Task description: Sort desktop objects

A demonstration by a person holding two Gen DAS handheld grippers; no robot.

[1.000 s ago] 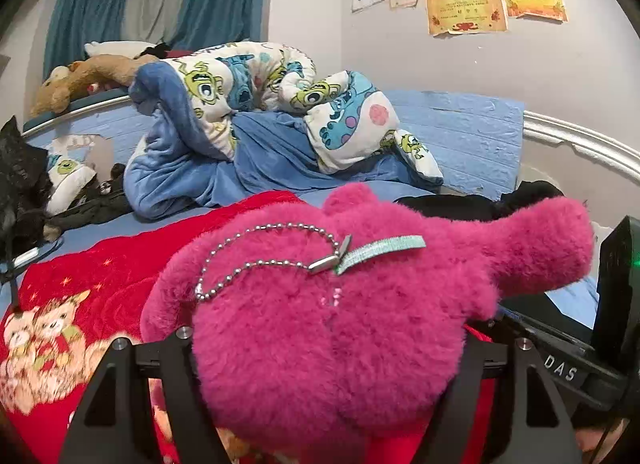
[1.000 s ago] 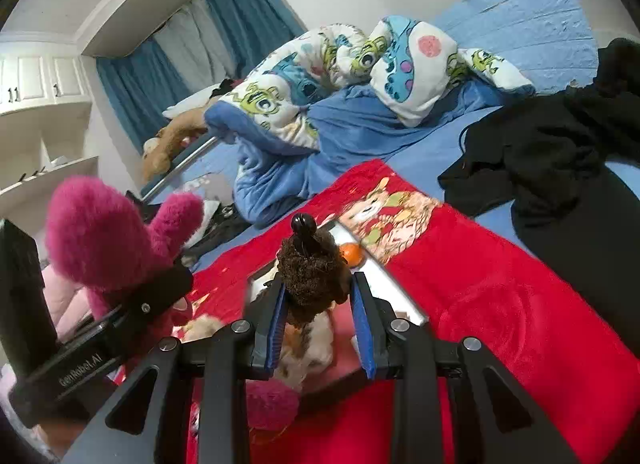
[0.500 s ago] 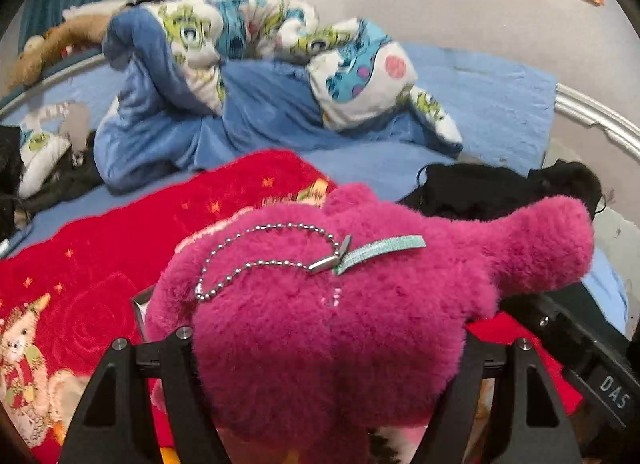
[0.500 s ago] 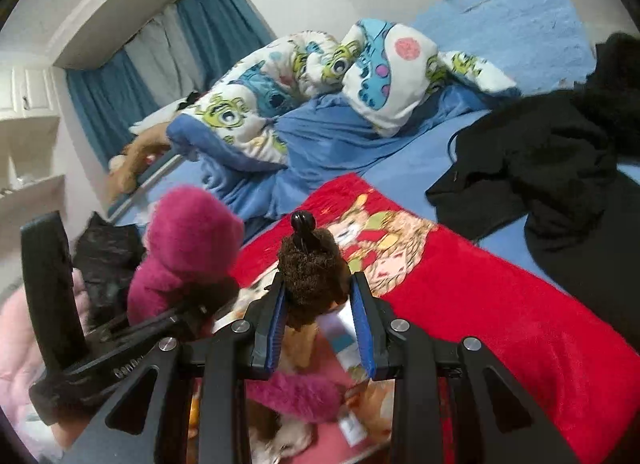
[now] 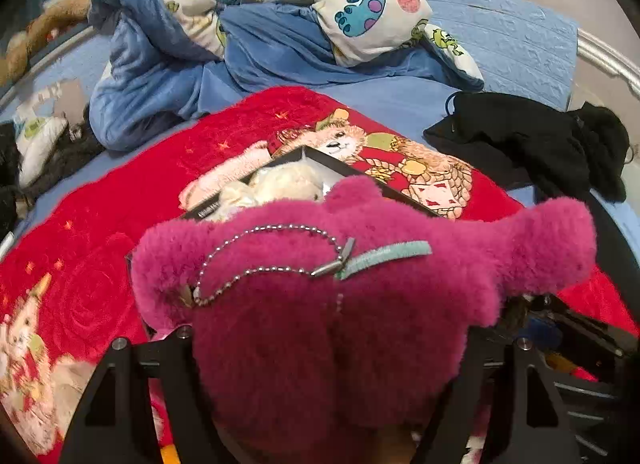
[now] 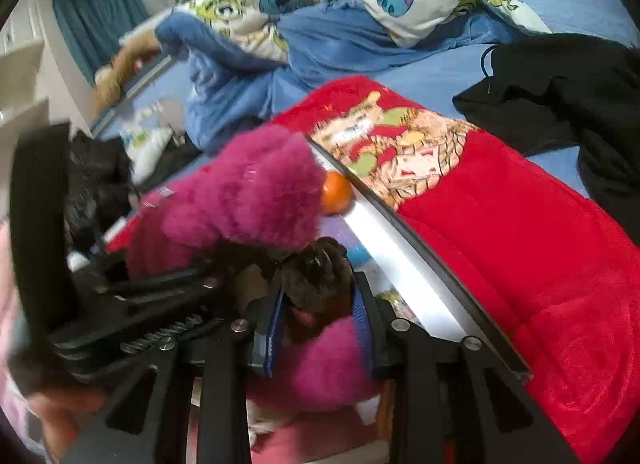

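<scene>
With your left gripper clamping the fuzzy magenta plush toy and your right gripper's narrow jaws holding the small dark-brown furry toy, both above the black-rimmed tray, at twelve o'clock, lower and release next.

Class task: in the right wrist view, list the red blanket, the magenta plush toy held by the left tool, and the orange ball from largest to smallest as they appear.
1. Red blanket: covers the most of the picture.
2. Magenta plush toy: looks mid-sized, though it sits nearer the camera, which inflates it.
3. Orange ball: clearly the smallest, partly hidden behind the plush.
</scene>
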